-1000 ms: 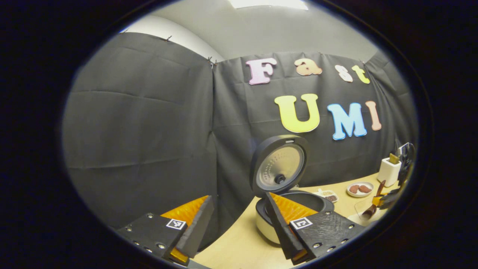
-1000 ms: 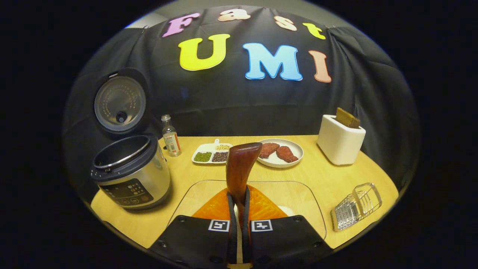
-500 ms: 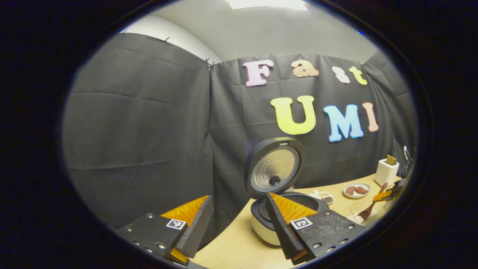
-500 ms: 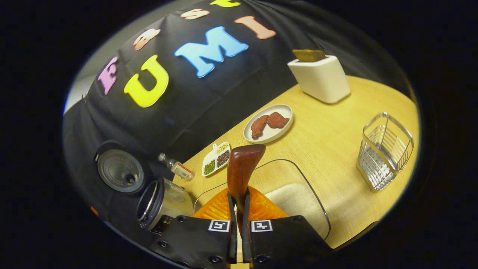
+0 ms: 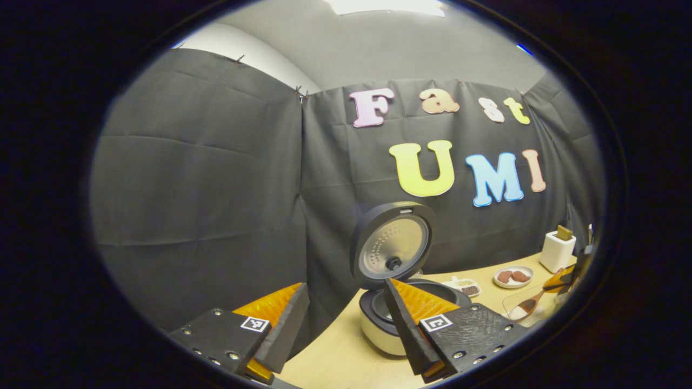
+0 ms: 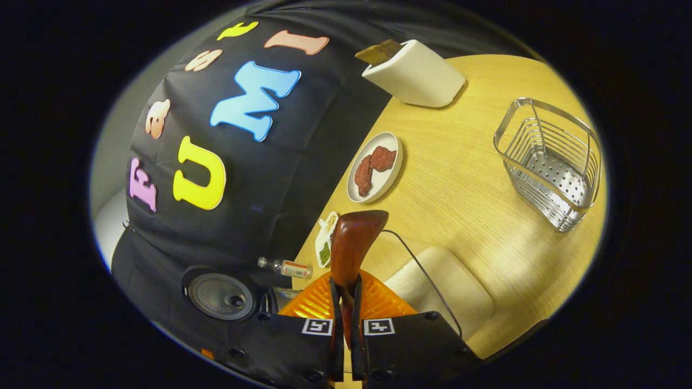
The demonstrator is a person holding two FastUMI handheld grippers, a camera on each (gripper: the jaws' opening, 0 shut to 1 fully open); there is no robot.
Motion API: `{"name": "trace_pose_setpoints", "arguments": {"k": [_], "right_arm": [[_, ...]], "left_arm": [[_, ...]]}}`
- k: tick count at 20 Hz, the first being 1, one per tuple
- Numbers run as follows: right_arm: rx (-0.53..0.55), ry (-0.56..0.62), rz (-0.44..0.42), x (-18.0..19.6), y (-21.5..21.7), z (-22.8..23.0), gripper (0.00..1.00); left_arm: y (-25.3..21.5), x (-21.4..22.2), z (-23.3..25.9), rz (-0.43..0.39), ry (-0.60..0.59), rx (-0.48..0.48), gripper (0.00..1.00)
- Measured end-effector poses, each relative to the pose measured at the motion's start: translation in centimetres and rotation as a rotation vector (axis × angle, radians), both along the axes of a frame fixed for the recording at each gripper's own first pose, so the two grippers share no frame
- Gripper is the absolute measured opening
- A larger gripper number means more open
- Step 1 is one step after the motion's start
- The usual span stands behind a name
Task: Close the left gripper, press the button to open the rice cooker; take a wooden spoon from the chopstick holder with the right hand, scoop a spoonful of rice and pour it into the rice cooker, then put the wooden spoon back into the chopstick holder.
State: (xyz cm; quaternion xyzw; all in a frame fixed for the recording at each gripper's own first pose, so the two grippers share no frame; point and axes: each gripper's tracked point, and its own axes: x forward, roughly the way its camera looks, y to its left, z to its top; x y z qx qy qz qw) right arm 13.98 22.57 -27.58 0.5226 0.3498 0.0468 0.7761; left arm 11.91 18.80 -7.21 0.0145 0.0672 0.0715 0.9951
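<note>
Two fingers of the right gripper (image 6: 346,302), at the bottom centre of the right gripper view, clamp the dark reddish wooden spoon (image 6: 352,243) by its handle, bowl end up at mid-frame. Right of it lies white rice in a clear glass tray (image 6: 440,286). The wire chopstick holder (image 6: 551,162) sits upper right. The left gripper (image 5: 346,319) is spread wide at the bottom of the left gripper view, holding nothing, the white rice cooker (image 5: 403,292) behind it with its lid raised.

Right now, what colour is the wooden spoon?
Dark reddish-brown wooden spoon, clearest in the right gripper view.
</note>
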Motion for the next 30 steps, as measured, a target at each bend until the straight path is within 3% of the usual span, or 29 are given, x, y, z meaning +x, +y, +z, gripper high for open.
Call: {"name": "trace_pose_setpoints", "arguments": {"k": [13,16,20,21,30], "right_arm": [[0.281,-0.049,0.012,3.8,5.4,7.7,0.07],[0.31,-0.055,0.04,4.5,8.0,8.8,0.03],[0.325,-0.073,0.101,5.2,12.1,10.0,0.1],[0.331,-0.077,0.115,5.3,13.2,10.4,0.06],[0.334,-0.105,0.243,6.0,22.4,11.5,0.07]], "left_arm": [[2.1,-0.9,-0.3,0.058,-0.005,-0.017,0.86],[3.0,-1.2,-0.1,0.076,-0.012,-0.011,0.84],[4.7,-2.1,-0.4,0.109,-0.008,-0.001,0.84],[5.1,-2.2,-0.4,0.117,-0.006,-0.002,0.84],[9.7,-4.9,-1.5,0.213,0.018,0.019,0.84]]}}
